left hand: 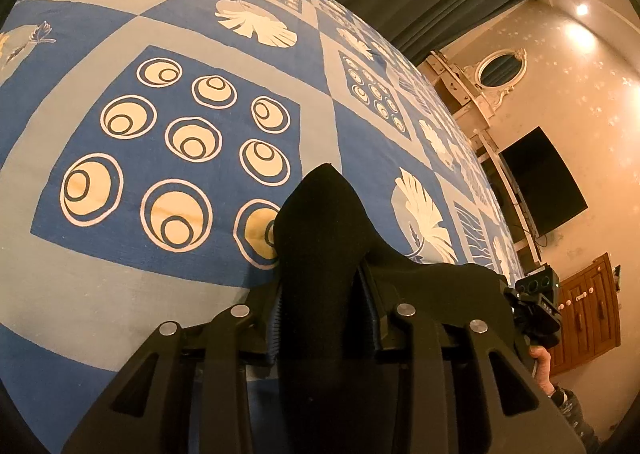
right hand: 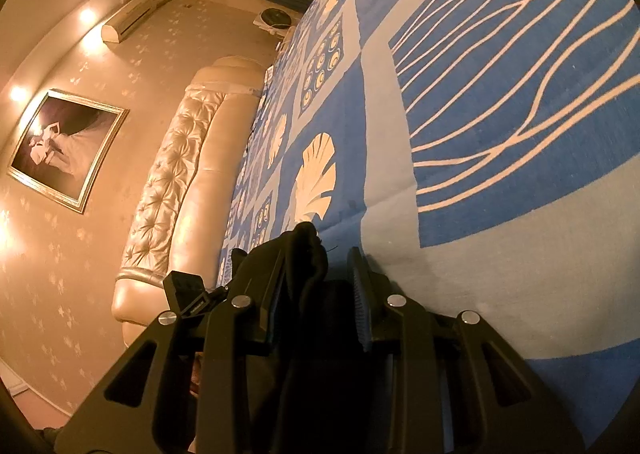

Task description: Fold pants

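Left gripper (left hand: 324, 310): clamped on a thick fold of the black pants (left hand: 320, 221). The cloth fills the gap between both ribbed pads and pokes up and forward past the fingertips in a rounded peak.

Right gripper (right hand: 320, 294): jaws narrow, a bunched edge of the pants (right hand: 304, 254) between them. The cloth lies against the left-hand pad; a sliver of gap shows beside the right-hand pad, so the hold looks lighter here, though it reads as a grip.

Pants: black, heavy-looking, strung between the two tools. In the left view the cloth runs off to the right toward the other tool, carried by a person's hand (left hand: 540, 362). Most of the garment is below both cameras, out of sight.

Bedspread (left hand: 160, 33): blue and grey, with ring and leaf prints, spread flat under both tools. The pants stand just above it.

Risks, as judged:
- Right-side slip: cloth sits off-centre in the jaws, so a tug could pull it free and drop that corner.
- Uneven fold: the two tools hold different thicknesses, so edges may land askew.
- Snagging the bedspread: low tips could drag its surface and rumple it under the pants.
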Motion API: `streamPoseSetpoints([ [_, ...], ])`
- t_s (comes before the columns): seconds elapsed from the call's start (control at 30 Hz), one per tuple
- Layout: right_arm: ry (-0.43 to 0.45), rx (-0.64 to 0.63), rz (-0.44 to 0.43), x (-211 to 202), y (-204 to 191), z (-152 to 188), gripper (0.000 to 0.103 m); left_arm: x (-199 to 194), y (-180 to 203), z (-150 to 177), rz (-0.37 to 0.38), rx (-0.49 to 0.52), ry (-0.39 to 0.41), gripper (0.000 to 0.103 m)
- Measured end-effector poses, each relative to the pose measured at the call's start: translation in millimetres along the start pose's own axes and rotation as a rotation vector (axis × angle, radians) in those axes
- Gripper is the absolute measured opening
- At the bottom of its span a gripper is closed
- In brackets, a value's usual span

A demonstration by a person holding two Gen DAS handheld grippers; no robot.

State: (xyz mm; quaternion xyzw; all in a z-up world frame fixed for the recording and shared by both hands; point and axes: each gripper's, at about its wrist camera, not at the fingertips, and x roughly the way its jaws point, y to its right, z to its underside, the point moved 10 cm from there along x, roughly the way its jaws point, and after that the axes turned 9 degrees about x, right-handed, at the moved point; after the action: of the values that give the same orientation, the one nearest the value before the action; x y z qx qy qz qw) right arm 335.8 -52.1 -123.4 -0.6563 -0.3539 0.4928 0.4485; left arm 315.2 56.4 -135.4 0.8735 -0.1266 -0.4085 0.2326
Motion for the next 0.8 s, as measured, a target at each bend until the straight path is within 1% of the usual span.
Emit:
streamPoseSetpoints([
  [0.1,0.002,0.007,-0.001,0,3,-2,0.028,1,-1,1,0.001,-0.006,0.005,0.036],
  [0.17,-0.001,0.023,-0.013,-3,6,0,0.029,1,-1,2,0.025,-0.019,0.004,0.039],
  [0.2,0.000,0.033,-0.019,-4,7,1,0.031,0,-1,2,0.037,-0.025,0.002,0.040],
  [0.23,0.002,0.041,-0.027,-8,9,0,0.037,-2,-1,3,0.069,-0.046,0.005,0.042],
  [0.27,0.005,0.046,-0.035,-9,8,1,0.040,-5,-1,4,0.093,-0.067,0.010,0.047],
  [0.33,0.014,0.050,-0.054,-18,3,4,0.057,-15,-1,8,0.132,-0.106,0.020,0.054],
  [0.4,0.022,0.046,-0.059,-29,0,10,0.067,-29,-1,15,0.149,-0.126,0.033,0.065],
  [0.43,0.024,0.042,-0.052,-38,0,15,0.071,-39,0,22,0.147,-0.130,0.041,0.067],
  [0.5,0.034,0.034,-0.039,-54,1,25,0.074,-54,-1,35,0.129,-0.134,0.055,0.072],
  [0.63,0.047,0.023,-0.010,-80,9,56,0.075,-85,1,74,0.107,-0.181,0.075,0.072],
  [0.73,0.036,0.012,0.010,-89,12,83,0.075,-100,11,101,0.116,-0.210,0.080,0.073],
  [0.8,0.018,0.005,0.006,-90,8,103,0.079,-105,20,115,0.120,-0.207,0.071,0.074],
])
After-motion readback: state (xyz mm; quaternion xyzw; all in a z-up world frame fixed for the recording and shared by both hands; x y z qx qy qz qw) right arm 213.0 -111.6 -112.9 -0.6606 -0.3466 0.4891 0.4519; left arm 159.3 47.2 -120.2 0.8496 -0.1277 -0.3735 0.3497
